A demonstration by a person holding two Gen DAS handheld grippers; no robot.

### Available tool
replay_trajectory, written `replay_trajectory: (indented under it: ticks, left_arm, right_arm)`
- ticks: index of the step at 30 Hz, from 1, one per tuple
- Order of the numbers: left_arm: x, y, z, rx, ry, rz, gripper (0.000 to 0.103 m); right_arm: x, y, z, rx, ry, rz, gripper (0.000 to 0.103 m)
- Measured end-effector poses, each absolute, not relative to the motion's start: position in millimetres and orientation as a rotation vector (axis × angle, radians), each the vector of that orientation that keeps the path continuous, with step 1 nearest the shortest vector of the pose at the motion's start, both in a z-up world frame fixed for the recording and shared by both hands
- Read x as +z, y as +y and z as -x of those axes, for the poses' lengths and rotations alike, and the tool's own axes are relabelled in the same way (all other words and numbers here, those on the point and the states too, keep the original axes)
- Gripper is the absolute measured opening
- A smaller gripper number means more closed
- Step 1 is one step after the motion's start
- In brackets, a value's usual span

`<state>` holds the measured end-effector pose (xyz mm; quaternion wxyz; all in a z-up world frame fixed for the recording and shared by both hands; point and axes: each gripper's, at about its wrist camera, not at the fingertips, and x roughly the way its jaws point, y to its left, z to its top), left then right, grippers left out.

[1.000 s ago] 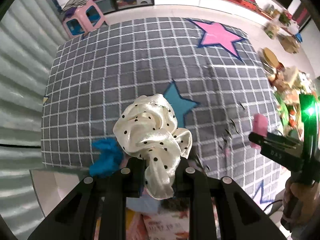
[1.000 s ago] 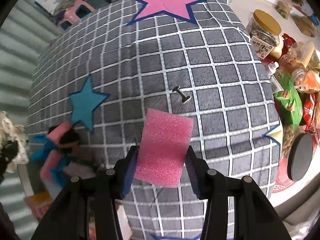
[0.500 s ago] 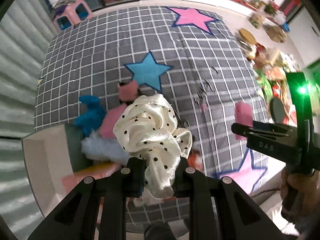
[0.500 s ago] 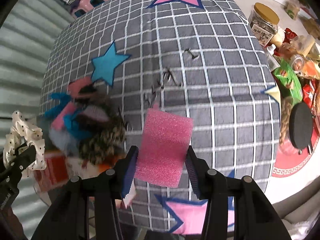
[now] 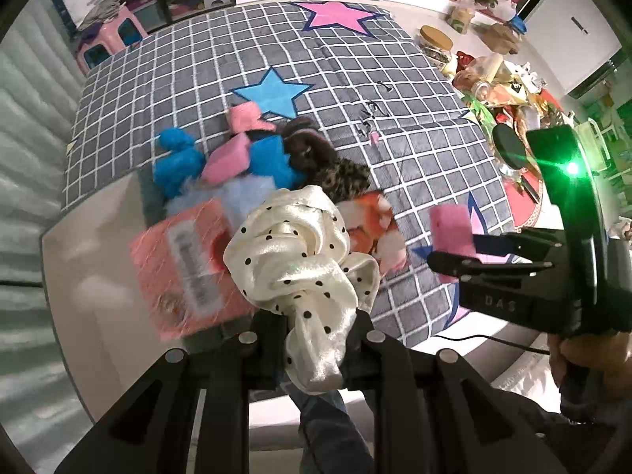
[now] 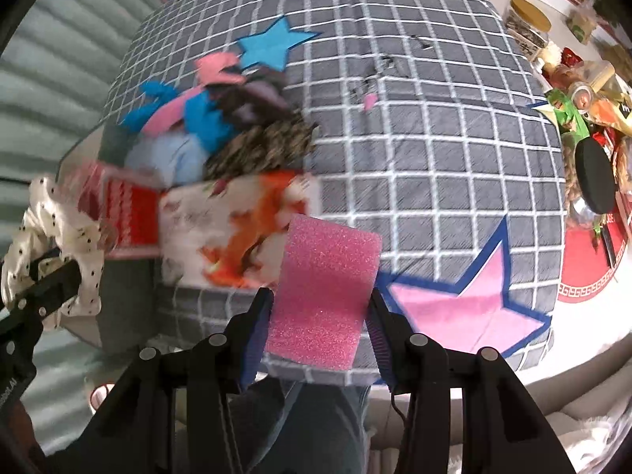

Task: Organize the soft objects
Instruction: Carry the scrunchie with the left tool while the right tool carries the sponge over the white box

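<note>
1. Two grippers, both loaded. Left gripper [image 5: 316, 339] is clamped on the cream polka-dot scrunchie [image 5: 300, 252], held above the near edge of the checked bedspread [image 5: 395, 91].
2. Right gripper [image 6: 320, 316] is clamped on the pink foam block [image 6: 322, 292], also over the bedspread's near edge, beside its pink star [image 6: 470, 308].
3. Beyond the scrunchie: orange-and-white box [image 5: 371, 225], leopard scrunchie [image 5: 347, 177].
4. Farther along the bedspread: heap of blue and pink soft pieces [image 5: 221, 158], short of the blue star [image 5: 272, 93].

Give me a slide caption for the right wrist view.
Right gripper clamps a pink foam sponge above the star-patterned grid blanket.
</note>
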<state>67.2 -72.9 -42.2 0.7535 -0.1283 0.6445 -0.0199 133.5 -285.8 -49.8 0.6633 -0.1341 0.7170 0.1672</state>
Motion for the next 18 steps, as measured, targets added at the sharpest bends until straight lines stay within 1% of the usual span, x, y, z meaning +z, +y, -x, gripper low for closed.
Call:
replay_trajectory:
  ticks: [11, 18]
  left_arm:
    - [-26.7, -19.2, 0.0, 0.073, 1.344, 0.333, 0.022]
    - [-33.5, 26.7, 41.1, 0.224, 1.337, 0.449, 0.022]
  right_arm:
    - [-58.1, -216.8, -66.1, 0.562, 1.597, 0.417, 0.049]
    - [-58.4, -161.2, -25.0, 0.710, 1.544, 0.535, 0.049]
